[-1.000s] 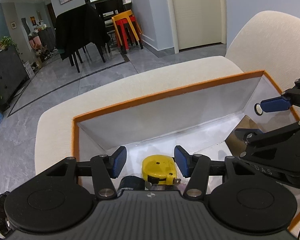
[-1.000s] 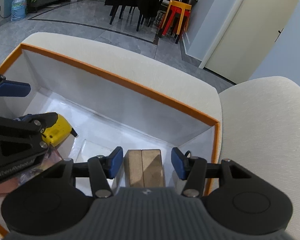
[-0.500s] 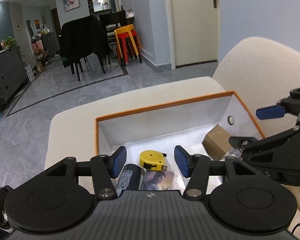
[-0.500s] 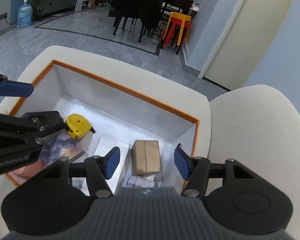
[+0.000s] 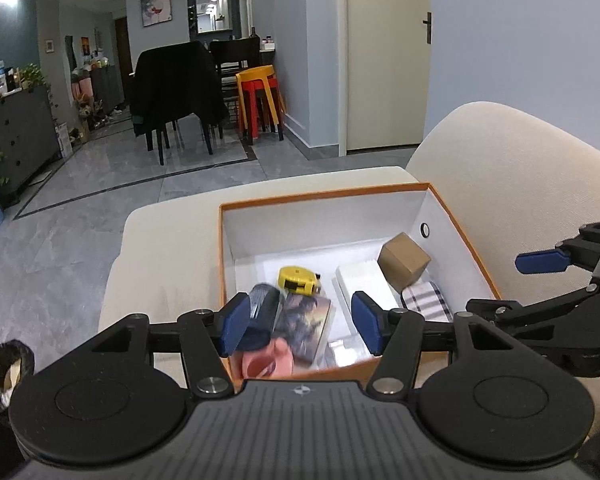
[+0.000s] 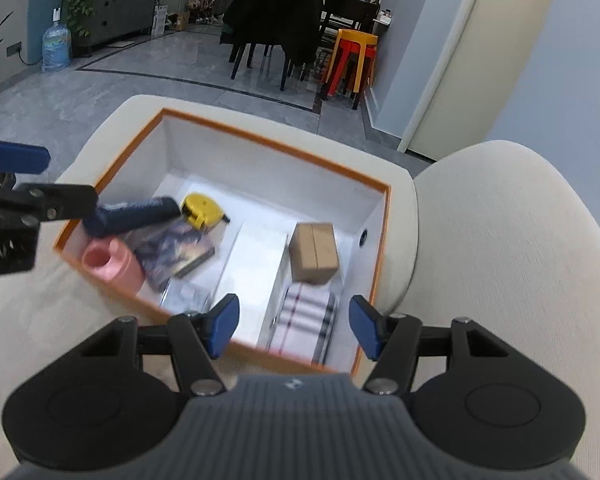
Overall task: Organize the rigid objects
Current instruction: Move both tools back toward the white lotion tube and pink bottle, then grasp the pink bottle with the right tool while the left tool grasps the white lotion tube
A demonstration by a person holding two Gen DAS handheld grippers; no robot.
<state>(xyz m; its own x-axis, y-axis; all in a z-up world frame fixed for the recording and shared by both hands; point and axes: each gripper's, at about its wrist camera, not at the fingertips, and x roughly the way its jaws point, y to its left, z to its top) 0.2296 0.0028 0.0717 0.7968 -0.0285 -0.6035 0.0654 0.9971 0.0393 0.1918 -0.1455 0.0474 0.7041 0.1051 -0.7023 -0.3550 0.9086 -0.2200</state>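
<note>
An orange-rimmed white box (image 6: 384,216) (image 5: 324,196) sits on a cream sofa. Inside lie a yellow tape measure (image 6: 200,209) (image 5: 297,280), a brown cardboard box (image 6: 314,252) (image 5: 404,261), a white flat box (image 6: 256,268), a striped cloth (image 6: 304,320) (image 5: 424,300), a dark picture card (image 6: 172,248) (image 5: 304,326), a pink cup (image 6: 110,264) and a dark blue cylinder (image 6: 136,216) (image 5: 262,308). My left gripper (image 5: 298,322) is open and empty above the box's near edge. My right gripper (image 6: 294,326) is open and empty above the box's near right corner.
The sofa's backrest (image 5: 512,168) rises at the right of the box. Beyond the sofa is grey tiled floor (image 5: 100,200), with dark dining chairs (image 5: 176,92), stacked red and yellow stools (image 5: 260,96) and a water bottle (image 6: 56,46).
Both grippers have pulled up and back from inside the box, staying open. More of the box and its contents now shows.
</note>
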